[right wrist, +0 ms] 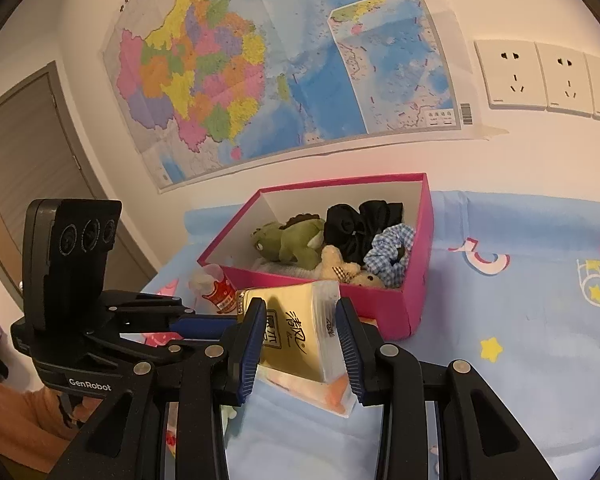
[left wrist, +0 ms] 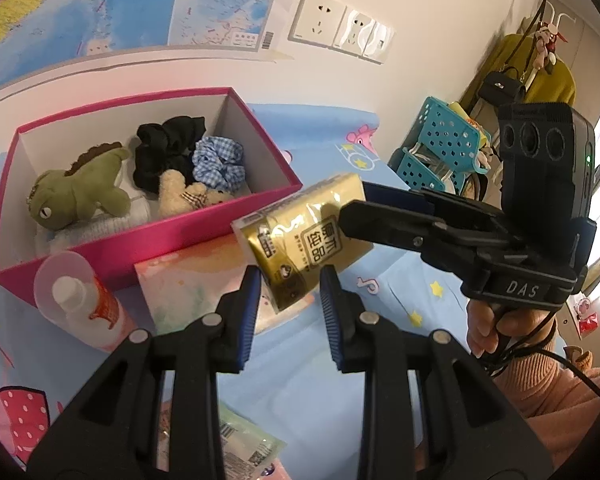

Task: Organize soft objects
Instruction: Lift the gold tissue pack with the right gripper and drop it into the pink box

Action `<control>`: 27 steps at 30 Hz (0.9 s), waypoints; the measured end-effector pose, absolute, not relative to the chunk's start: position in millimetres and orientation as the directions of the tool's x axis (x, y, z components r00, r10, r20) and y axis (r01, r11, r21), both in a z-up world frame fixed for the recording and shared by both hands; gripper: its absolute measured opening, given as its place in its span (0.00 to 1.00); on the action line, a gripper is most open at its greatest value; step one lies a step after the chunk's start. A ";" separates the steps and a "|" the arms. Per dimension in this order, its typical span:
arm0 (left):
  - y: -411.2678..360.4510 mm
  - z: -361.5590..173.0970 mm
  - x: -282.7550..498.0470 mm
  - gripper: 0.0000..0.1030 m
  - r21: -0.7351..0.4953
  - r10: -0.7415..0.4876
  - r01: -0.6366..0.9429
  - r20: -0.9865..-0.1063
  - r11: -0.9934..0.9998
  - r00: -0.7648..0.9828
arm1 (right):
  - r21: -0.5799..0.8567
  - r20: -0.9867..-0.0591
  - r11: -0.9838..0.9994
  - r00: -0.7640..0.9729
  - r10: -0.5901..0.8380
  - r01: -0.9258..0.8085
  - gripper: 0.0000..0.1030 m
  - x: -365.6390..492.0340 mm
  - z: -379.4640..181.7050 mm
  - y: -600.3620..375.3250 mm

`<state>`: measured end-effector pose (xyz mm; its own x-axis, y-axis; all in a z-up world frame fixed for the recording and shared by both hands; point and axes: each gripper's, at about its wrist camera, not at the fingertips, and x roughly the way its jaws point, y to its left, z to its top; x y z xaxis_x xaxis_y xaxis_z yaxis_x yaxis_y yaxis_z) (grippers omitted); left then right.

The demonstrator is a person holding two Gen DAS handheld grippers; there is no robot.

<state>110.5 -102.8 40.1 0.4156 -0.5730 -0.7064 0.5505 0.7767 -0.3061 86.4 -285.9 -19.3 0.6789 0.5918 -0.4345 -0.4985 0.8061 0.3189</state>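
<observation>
Right claw (right wrist: 300, 340) level-ish, clamped on gold tissue pack (right wrist: 296, 332) (left claw (left wrist: 288, 304) empty).

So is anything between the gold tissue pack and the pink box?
Nothing visible. The right gripper holds the tissue pack just outside the pink box, whose open top has bare floor at the near right corner.

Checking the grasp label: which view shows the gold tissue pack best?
The left wrist view: the gold tissue pack shows its whole printed face, one end pinched in the right claw. The right wrist view shows the pack end-on between that claw's fingers, partly hidden.
</observation>
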 end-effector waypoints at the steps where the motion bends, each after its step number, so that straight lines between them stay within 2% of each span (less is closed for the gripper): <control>1: -102.0 40.9 111.2 0.31 -0.305 -0.572 0.550 -0.706 0.778 0.418 | 0.321 -0.433 0.805 0.678 0.594 -0.499 0.35 87.4 -18.6 -285.3; 27: -101.2 51.6 154.5 0.31 -0.265 -0.521 0.505 -0.708 0.821 0.476 | 0.333 -0.409 0.800 0.688 0.599 -0.498 0.35 135.7 0.2 -281.8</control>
<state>154.5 -101.2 51.6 0.4760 -0.5214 -0.7082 0.5051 0.8213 -0.2652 135.7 -281.8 0.2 0.6882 0.5990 -0.4095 -0.4982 0.8004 0.3334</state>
